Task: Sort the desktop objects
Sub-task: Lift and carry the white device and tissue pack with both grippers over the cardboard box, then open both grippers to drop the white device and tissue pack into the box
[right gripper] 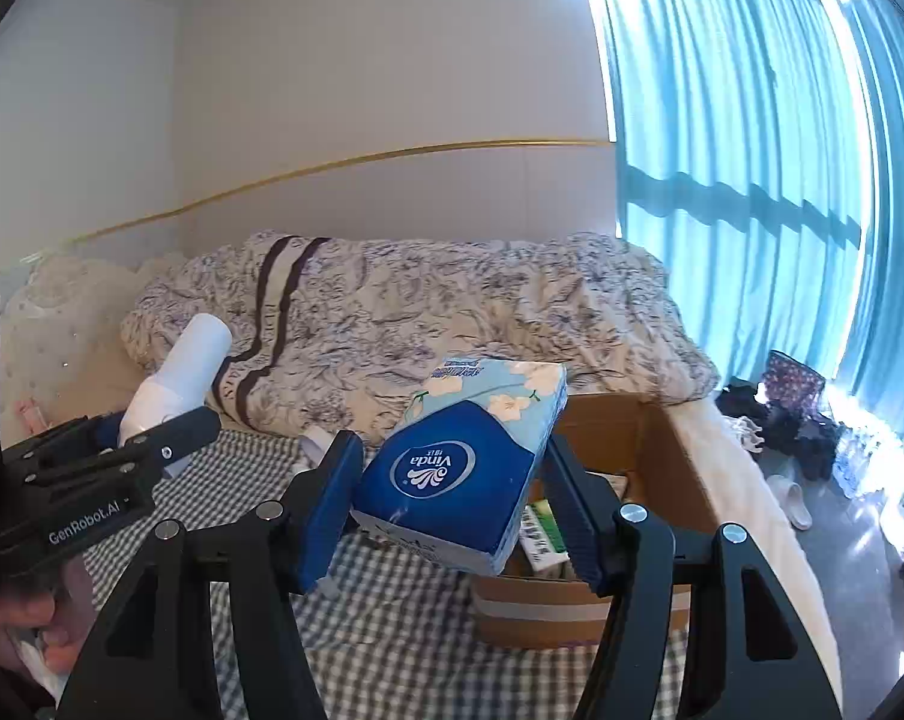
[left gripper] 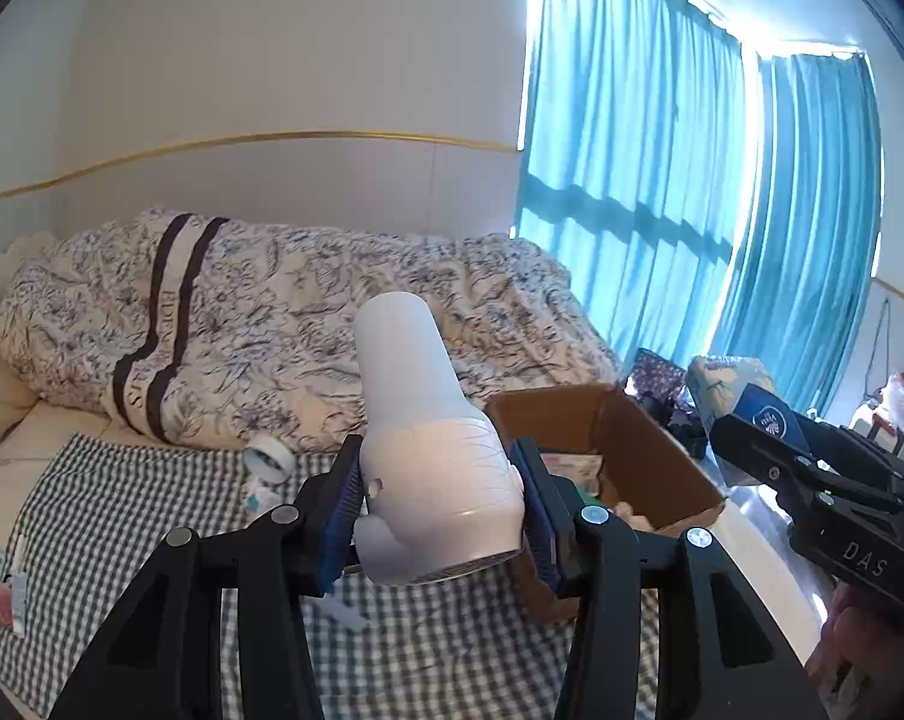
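Our left tongs squeeze a white bottle. Our right tongs squeeze a blue tissue pack. A brown box sits just behind them.

Both tongs are matte black plastic linkages, each arm pinned with round silver screw heads and each finger faced with a ribbed blue pad. The left tongs carry white "GenRobot.AI" lettering on the side of the body, seen from the right wrist view. The right tongs show "DAS" in white in the left wrist view.
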Available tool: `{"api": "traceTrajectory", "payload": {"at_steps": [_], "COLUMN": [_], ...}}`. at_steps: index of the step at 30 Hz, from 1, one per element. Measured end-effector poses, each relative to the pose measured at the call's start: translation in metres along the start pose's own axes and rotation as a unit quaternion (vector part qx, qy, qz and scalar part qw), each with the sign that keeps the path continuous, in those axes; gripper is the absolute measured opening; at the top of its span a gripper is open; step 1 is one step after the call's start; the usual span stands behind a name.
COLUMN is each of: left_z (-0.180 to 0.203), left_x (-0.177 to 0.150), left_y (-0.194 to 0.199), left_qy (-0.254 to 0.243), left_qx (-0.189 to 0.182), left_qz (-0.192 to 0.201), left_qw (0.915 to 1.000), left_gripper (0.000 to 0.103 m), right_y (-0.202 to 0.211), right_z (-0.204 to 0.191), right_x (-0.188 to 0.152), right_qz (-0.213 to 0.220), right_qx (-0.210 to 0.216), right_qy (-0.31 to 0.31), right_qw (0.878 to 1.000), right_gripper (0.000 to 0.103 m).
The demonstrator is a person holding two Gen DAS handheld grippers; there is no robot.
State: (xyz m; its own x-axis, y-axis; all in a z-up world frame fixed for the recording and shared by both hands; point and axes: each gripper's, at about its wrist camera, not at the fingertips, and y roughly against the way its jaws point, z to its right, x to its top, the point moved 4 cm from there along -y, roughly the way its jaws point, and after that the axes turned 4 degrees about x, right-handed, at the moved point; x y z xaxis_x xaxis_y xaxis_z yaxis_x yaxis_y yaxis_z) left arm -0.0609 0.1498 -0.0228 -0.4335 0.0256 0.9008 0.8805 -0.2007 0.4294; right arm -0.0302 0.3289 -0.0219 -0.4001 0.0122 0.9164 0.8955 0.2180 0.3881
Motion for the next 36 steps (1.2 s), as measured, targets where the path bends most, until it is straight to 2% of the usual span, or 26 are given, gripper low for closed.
{"api": "traceTrajectory", "payload": {"at_steps": [12, 20, 36], "left_z": [0.061, 0.085, 0.124], "left_x": [0.005, 0.008, -0.003], "left_y": [-0.027, -0.049, -0.122], "left_qy": [-0.016, -0.028, -0.057], "left_qx": [-0.038, -0.053, -0.082], "left_qz": [-0.009, -0.017, -0.05], "left_qw": [0.9991, 0.9981, 0.9937], "left_gripper": [0.049, 0.049, 0.049], "right_y": [0.018, 0.013, -0.042], "right_z": [0.079, 0.107, 0.147], "right_x": [0.002, 0.003, -0.019], "right_qz": [0.004, 0.004, -0.036], "right_qx": [-0.052, -0.065, -0.073], "right_qy": [-0.021, -0.023, -0.033], "right_qw": [0.998, 0.998, 0.996], "right_gripper": [0.061, 0.061, 0.061]}}
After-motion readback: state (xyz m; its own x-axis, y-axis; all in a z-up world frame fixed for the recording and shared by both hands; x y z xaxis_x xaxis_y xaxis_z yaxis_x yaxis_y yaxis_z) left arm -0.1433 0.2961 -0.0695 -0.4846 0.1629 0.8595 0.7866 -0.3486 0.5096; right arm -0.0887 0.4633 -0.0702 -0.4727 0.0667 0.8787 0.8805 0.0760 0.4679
